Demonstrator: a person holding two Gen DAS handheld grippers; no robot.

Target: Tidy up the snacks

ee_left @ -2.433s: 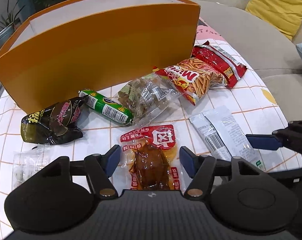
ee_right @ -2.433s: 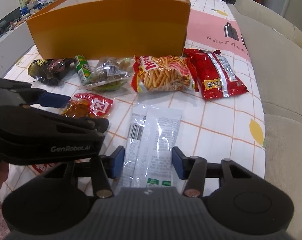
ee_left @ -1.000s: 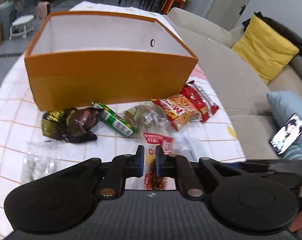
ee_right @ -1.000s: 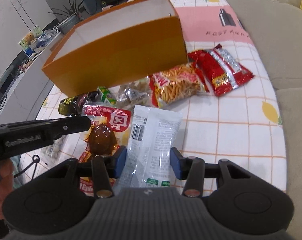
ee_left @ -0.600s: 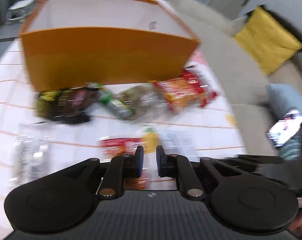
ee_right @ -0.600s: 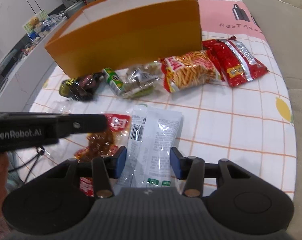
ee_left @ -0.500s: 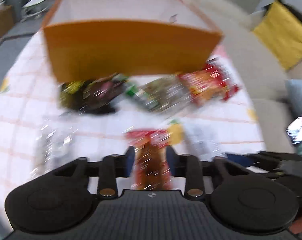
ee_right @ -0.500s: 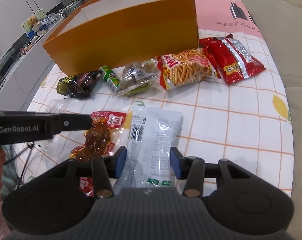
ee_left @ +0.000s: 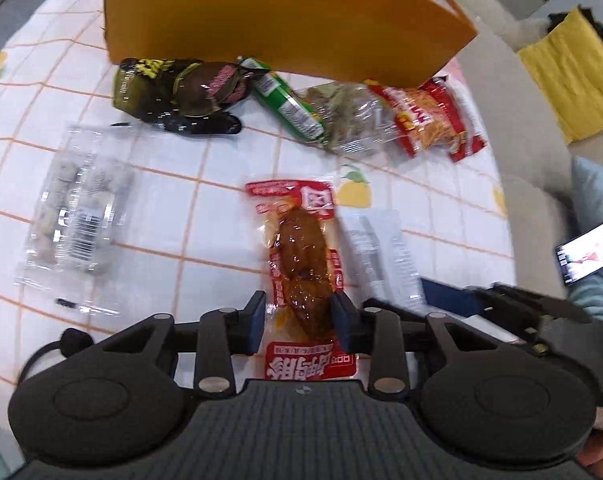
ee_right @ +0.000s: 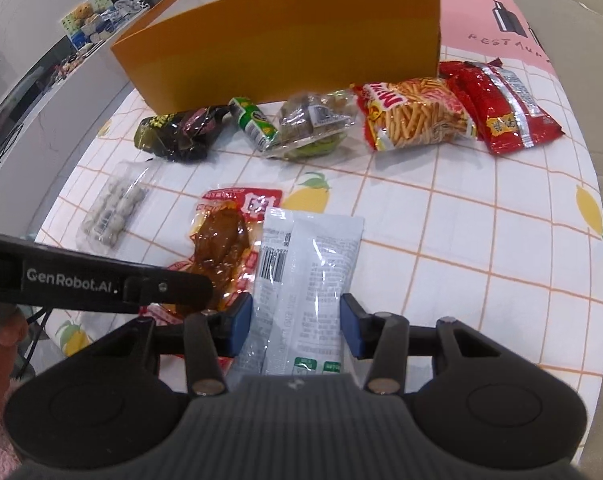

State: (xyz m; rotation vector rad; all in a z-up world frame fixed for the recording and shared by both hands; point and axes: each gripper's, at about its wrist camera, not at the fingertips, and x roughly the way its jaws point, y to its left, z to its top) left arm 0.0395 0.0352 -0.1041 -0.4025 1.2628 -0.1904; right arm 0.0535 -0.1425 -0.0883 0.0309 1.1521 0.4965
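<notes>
The left gripper (ee_left: 299,322) is lowered over the red braised-meat pouch (ee_left: 297,248), jaws closing with the pouch between the blue pads (ee_left: 256,322) — a small gap seems left on either side, so no firm pinch is seen yet. The right gripper (ee_right: 297,330) is clamped on the white foil packet (ee_right: 307,268), both pads against its edges (packet end runs under the gripper body). Landmark: orange cardboard box (ee_right: 285,48) at the far side of the checked tablecloth (ee_right: 461,232). Along the box's front wall a row is laid out — dark green-black pouch (ee_right: 177,132), green stick pack (ee_right: 255,126), clear bag of brown pieces (ee_right: 315,124), fries-print bag (ee_right: 415,118), red-silver bag (ee_right: 501,104). The meat pouch and the white packet are seen nearer the cameras than that row, side by side and touching. A clear pack of pale balls (ee_right: 113,208) lies left of the meat pouch, well short of the box.
</notes>
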